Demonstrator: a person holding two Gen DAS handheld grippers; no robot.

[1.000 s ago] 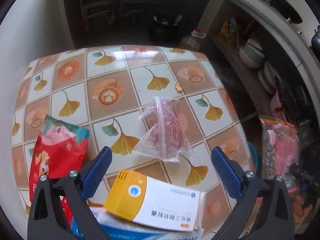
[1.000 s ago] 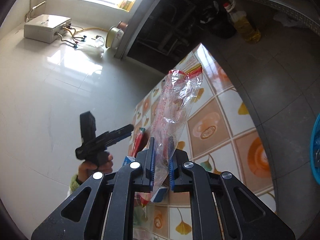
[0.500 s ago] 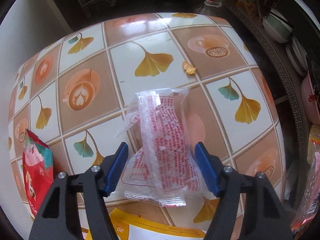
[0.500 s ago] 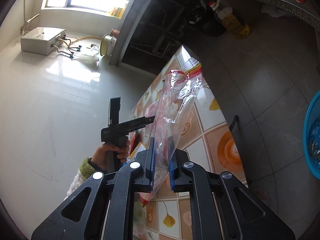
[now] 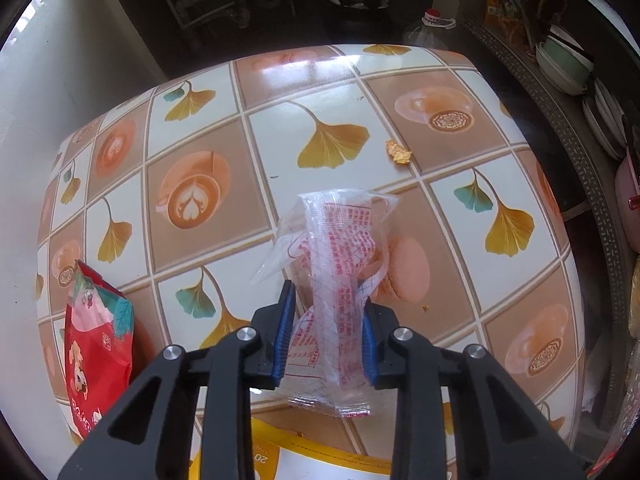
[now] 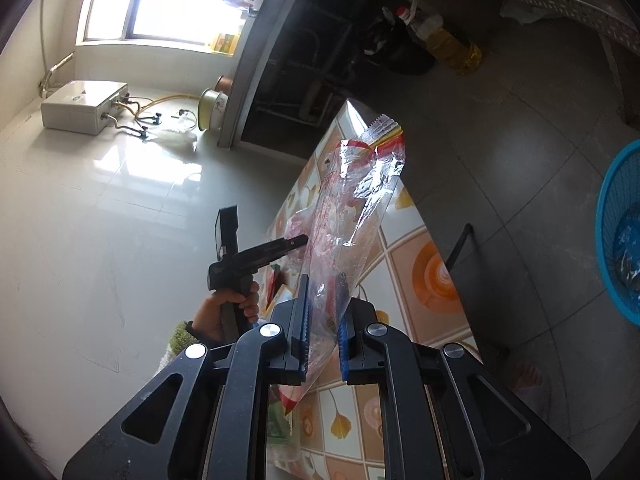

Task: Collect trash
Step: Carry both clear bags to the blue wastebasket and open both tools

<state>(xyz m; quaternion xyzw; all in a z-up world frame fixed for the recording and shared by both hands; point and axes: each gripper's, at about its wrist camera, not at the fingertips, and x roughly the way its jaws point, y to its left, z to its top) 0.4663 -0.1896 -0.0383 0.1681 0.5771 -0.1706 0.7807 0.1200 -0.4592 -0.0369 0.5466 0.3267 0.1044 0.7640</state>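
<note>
My left gripper is shut on a clear wrapper with red print, crumpled between its blue pads over the patterned table. My right gripper is shut on a clear plastic bag with a red strip and holds it up beside the table. The left gripper also shows in the right wrist view, held by a hand over the table.
A red snack bag lies at the table's left. A yellow-and-white box lies at the near edge. A small yellow crumb lies further back. A blue basket stands on the floor at right. Shelves with bowls stand right.
My left gripper moved forward over the clear wrapper and closed on it. My right gripper swung away from the table with its bag, bringing the blue basket into view.
</note>
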